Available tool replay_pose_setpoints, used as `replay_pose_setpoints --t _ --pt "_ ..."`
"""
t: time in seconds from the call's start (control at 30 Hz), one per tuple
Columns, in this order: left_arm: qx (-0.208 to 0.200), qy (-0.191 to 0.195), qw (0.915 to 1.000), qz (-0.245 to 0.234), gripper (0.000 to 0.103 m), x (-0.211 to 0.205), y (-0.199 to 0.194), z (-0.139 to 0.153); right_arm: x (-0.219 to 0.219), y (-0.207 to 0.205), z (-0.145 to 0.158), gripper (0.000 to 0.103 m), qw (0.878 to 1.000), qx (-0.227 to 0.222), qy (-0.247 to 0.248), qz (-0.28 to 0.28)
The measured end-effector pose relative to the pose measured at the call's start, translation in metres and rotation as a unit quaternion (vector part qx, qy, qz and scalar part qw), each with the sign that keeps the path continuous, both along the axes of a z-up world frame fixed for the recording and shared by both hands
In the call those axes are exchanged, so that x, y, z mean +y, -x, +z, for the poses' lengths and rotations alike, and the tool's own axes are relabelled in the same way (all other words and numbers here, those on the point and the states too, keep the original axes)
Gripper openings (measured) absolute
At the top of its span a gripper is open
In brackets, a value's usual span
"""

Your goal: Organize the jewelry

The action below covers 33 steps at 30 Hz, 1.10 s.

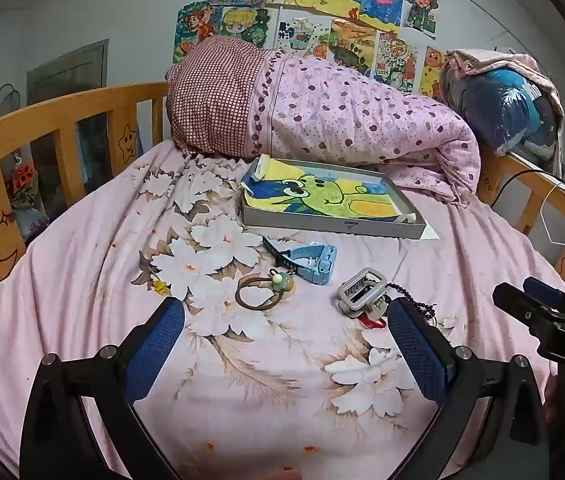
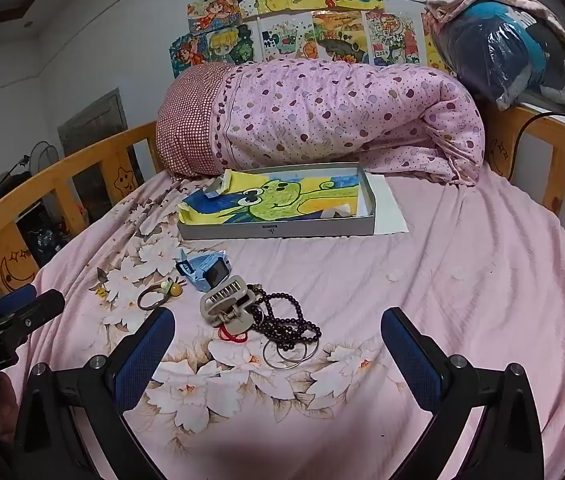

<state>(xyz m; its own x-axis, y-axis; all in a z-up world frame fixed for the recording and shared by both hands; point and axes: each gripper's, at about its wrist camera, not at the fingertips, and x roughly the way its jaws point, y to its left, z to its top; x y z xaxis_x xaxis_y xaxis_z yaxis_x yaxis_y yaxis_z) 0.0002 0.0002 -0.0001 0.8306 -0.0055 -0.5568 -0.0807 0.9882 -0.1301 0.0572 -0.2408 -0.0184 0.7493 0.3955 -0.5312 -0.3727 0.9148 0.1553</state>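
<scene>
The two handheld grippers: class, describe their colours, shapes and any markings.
The left gripper and the right gripper look alike: black angled arms with silver bolts and long fingers faced with textured blue pads. White lettering marks each black body.

Pink floral bed sheet point(image 2: 462, 280) across the bed, rolled pink spotted quilt with red-checked end point(image 2: 322, 116) at 12 o'clock, colourful children's drawings point(image 2: 302, 12) on the wall above, yellow wooden bed rail with star and moon carvings point(image 1: 42, 148) at 9 o'clock, plastic-wrapped blue bundle point(image 2: 510, 48) at 2 o'clock
</scene>
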Motion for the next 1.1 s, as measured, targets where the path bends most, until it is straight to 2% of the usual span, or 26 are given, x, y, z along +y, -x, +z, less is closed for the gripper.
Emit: replay_pose_setpoints --t 1.1 --pt "0.001 -0.008 1.0000 -0.005 0.100 -0.0043 -0.0051 -0.0048 0.0009 -0.0030 -0.0062 0.103 1.000 0.011 0.000 0.001"
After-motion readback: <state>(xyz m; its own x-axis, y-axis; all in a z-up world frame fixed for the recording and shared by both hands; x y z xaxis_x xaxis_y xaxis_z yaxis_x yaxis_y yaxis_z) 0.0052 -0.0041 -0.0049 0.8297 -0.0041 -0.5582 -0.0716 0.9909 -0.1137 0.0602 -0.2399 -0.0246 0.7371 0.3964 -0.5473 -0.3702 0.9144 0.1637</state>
